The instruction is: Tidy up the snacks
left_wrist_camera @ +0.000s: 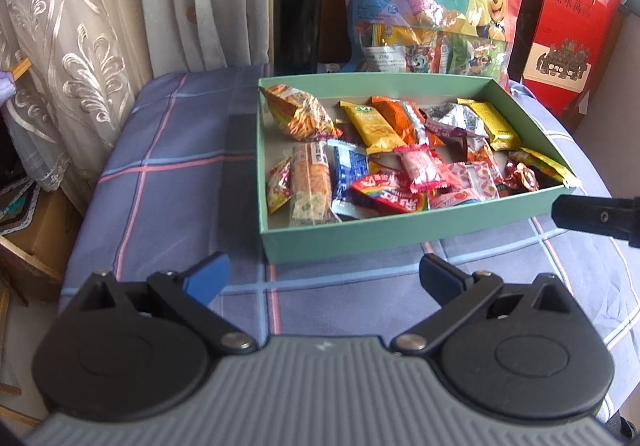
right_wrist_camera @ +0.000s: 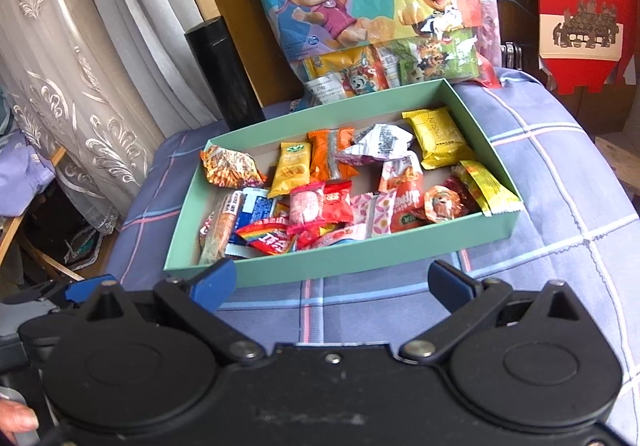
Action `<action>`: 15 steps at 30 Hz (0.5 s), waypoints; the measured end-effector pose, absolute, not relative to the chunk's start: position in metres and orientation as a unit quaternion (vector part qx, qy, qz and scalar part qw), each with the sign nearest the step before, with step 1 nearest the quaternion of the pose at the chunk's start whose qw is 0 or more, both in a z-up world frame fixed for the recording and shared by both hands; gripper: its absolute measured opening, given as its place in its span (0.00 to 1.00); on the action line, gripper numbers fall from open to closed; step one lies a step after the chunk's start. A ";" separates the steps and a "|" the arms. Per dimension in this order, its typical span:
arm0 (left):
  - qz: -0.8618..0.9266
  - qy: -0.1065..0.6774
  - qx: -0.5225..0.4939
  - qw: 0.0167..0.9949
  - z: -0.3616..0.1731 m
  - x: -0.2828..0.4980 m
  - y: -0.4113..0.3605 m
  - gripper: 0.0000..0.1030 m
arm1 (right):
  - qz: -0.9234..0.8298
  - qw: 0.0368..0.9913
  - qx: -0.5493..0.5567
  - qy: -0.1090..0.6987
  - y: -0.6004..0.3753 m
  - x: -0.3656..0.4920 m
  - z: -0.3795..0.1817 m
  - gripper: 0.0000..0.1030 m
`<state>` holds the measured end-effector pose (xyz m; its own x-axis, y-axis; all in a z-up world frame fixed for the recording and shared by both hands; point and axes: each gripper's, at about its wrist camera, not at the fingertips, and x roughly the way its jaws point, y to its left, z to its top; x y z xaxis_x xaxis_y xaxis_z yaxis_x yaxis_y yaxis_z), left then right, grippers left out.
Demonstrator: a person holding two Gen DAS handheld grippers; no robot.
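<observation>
Plaid cloth (left_wrist_camera: pixel 180 173); snack-filled green box (left_wrist_camera: pixel 360 234)

Bare cloth (left_wrist_camera: pixel 328 286) fronts the box (left_wrist_camera: pixel 360 234); bottle (left_wrist_camera: pixel 298 9) behind.

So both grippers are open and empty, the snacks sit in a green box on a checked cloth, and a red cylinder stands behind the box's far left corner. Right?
Nearly. The cylinder is black, not red; the left wrist view shows it plainly. The rest holds: the left gripper and right gripper are open and empty, and the snacks sit in the green box on the checked cloth.
</observation>
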<state>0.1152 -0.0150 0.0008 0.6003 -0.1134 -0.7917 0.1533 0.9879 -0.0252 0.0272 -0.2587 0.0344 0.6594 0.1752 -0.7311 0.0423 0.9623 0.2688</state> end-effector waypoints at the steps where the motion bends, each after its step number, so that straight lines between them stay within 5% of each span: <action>1: -0.072 0.444 0.022 0.893 -0.002 0.114 -0.014 1.00 | 0.032 0.901 0.129 0.413 -0.259 0.025 0.032 1.00; 15: -0.061 0.472 0.029 0.879 -0.025 0.099 -0.016 1.00 | 0.003 0.883 0.104 0.458 -0.262 -0.003 -0.003 1.00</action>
